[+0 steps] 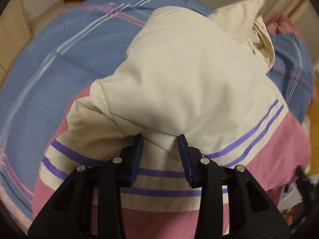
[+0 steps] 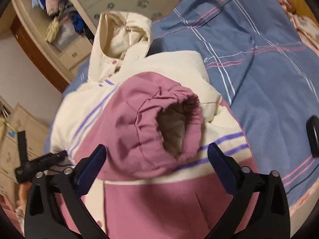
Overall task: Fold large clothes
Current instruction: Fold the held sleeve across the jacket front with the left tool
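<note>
A puffy cream and pink hooded jacket (image 1: 189, 75) with purple stripes lies on a blue plaid bed. In the left wrist view my left gripper (image 1: 161, 137) is partly open, its pads at the edge of a folded cream sleeve, with fabric between them but not pinched. In the right wrist view the jacket (image 2: 83, 119) lies with its hood (image 2: 119, 35) at the far end. A pink sleeve cuff (image 2: 159, 123) is folded over the body. My right gripper (image 2: 157, 149) is wide open just below the cuff, holding nothing.
The blue plaid bedcover (image 2: 259, 69) spreads to the right of the jacket and also shows in the left wrist view (image 1: 59, 59). A shelf with piled clothes (image 2: 57, 10) and a cream dresser (image 2: 18, 135) stand to the left. The other gripper's black body (image 2: 39, 163) is at lower left.
</note>
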Action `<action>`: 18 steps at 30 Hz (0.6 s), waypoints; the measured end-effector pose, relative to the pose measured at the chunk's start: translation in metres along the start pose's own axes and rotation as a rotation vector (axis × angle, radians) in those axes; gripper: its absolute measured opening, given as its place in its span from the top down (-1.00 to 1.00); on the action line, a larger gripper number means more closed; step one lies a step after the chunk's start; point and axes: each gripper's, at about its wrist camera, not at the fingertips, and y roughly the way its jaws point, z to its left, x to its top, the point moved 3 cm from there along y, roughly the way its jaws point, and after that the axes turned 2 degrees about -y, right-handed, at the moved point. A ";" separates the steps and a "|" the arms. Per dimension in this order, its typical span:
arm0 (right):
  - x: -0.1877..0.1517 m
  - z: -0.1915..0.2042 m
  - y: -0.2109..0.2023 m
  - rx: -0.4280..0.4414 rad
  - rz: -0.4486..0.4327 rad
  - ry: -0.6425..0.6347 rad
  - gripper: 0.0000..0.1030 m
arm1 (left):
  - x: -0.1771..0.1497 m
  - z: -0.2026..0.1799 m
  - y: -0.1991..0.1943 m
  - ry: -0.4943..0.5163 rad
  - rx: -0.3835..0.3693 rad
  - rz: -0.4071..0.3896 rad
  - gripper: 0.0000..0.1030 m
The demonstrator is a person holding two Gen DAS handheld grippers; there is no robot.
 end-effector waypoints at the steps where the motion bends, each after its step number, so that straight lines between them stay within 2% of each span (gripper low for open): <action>1: 0.001 0.006 0.008 -0.017 0.020 -0.019 0.10 | 0.003 0.004 0.001 -0.017 -0.007 -0.002 0.35; 2: 0.003 0.010 0.012 -0.010 0.025 -0.031 0.27 | 0.004 0.003 0.002 -0.024 -0.006 -0.007 0.41; 3: 0.006 0.018 0.018 0.021 0.037 -0.044 0.71 | 0.006 0.005 0.002 -0.033 -0.002 -0.015 0.48; 6: 0.022 0.042 0.017 0.026 -0.004 -0.092 0.76 | 0.009 0.014 -0.001 -0.086 0.017 -0.052 0.69; 11: 0.067 0.087 -0.015 0.111 -0.179 -0.200 0.78 | 0.019 0.025 -0.007 -0.173 0.016 -0.114 0.80; 15: 0.094 0.102 -0.040 0.233 -0.314 -0.284 0.78 | 0.028 0.041 -0.033 -0.225 0.079 -0.280 0.80; 17: 0.102 0.090 -0.031 0.221 -0.280 -0.255 0.76 | 0.030 0.047 -0.039 -0.246 0.091 -0.294 0.78; 18: 0.104 0.078 -0.018 0.193 -0.222 -0.218 0.63 | 0.029 0.048 -0.039 -0.246 0.096 -0.276 0.67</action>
